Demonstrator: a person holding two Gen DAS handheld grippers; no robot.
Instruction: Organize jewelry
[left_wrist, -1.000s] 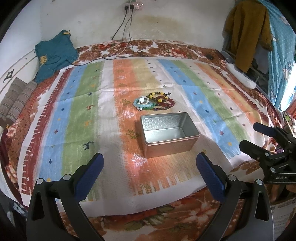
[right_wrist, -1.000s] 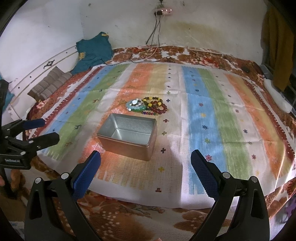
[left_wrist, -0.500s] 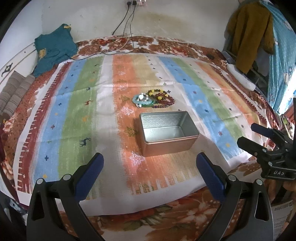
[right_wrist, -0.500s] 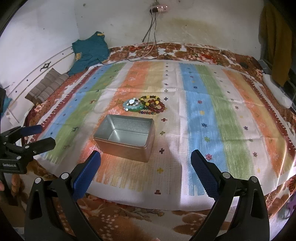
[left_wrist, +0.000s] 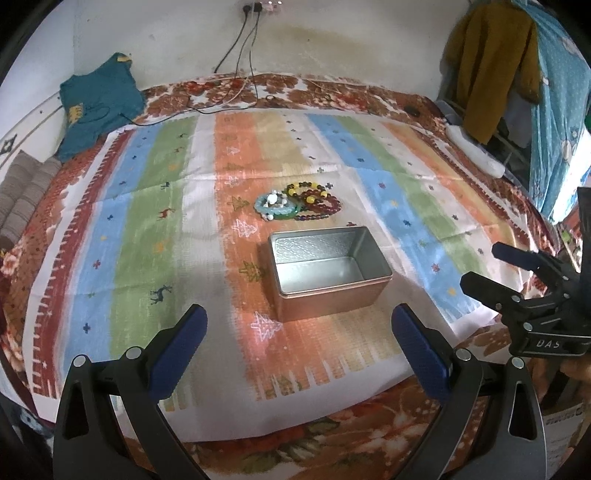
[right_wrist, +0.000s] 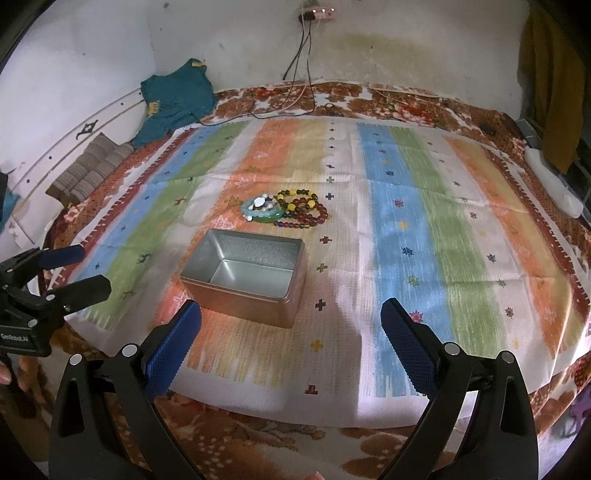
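A bed covered by a striped cloth (left_wrist: 155, 206) in blue, green, orange and white fills both fisheye views. Near the middle of the cloth sits an open, lidless metal tin (left_wrist: 328, 271), rectangular and empty, its mouth facing up so that things can be dropped straight in. Just beyond its far side, apart from it, lies a small heap of beaded bracelets (left_wrist: 297, 205): pale blue-green ones with white beads on the left, and yellow, dark red and purple ones overlapping them on the right. How many bracelets there are is hard to say, because they lie tangled and small in the frame. The left gripper (left_wrist: 295, 347) hangs low over the near edge of the bed, its blue-padded fingers (left_wrist: 177, 347) spread wide and holding nothing, the tin framed between them. The right gripper (right_wrist: 291, 343) does the same a little further right, jaws also wide apart and empty; in its view the tin sits just ahead of its left finger. Each gripper shows at the edge of the other's view, so the two stand side by side facing the jewelry. Nothing has yet gone into the tin, so the sorting seems to be at its start, with a reach past the tin to the heap the likely first move.
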